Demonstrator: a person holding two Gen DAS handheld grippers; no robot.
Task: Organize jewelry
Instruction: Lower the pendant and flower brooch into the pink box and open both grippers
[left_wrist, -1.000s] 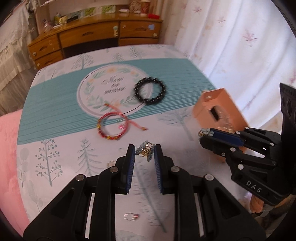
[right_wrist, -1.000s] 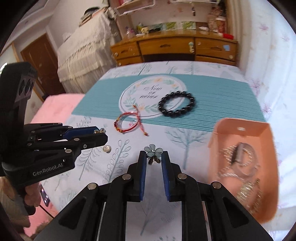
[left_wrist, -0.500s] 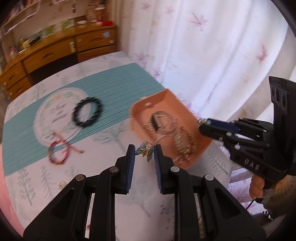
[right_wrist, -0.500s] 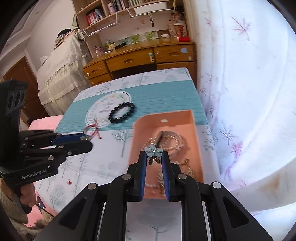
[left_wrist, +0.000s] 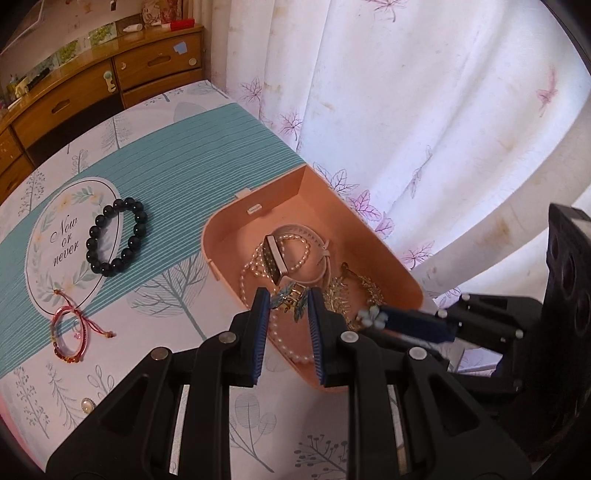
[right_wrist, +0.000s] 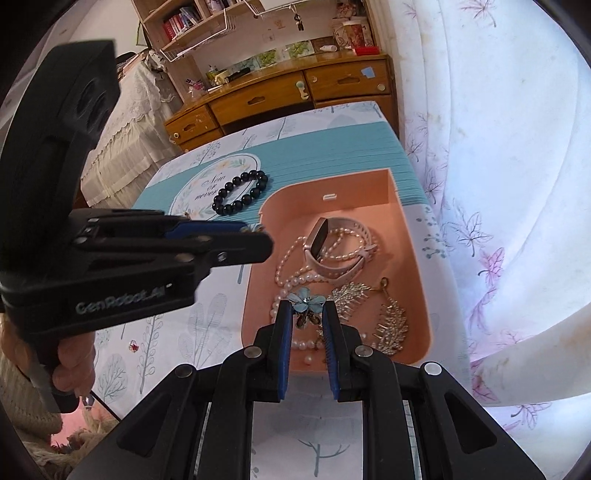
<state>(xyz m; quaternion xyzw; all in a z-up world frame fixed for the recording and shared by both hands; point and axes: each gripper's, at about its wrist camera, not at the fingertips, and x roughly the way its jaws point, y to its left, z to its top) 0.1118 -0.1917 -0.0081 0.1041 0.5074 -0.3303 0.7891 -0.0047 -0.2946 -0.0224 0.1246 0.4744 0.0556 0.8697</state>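
Observation:
An open peach jewelry box (left_wrist: 258, 210) (right_wrist: 410, 258) sits at the table's right edge and holds a watch (right_wrist: 319, 240), pearl strands and gold leaf pieces. My left gripper (left_wrist: 286, 301) is shut on a blue flower hair clip (left_wrist: 291, 301) over the box's near part. My right gripper (right_wrist: 306, 308) is shut on another blue flower clip (right_wrist: 306, 301), also over the box. A black bead bracelet (left_wrist: 116, 236) (right_wrist: 240, 192) and a red cord bracelet (left_wrist: 70, 332) lie on the tablecloth to the left.
A small round pearl piece (left_wrist: 88, 404) lies near the table's front left. A tiny earring (right_wrist: 133, 346) lies on the cloth. A wooden dresser (left_wrist: 92, 88) stands beyond the table. A white curtain (left_wrist: 406, 110) hangs at the right.
Both grippers have carried their flower clips to the right, from over the tablecloth to above the peach box, and lower towards its contents.

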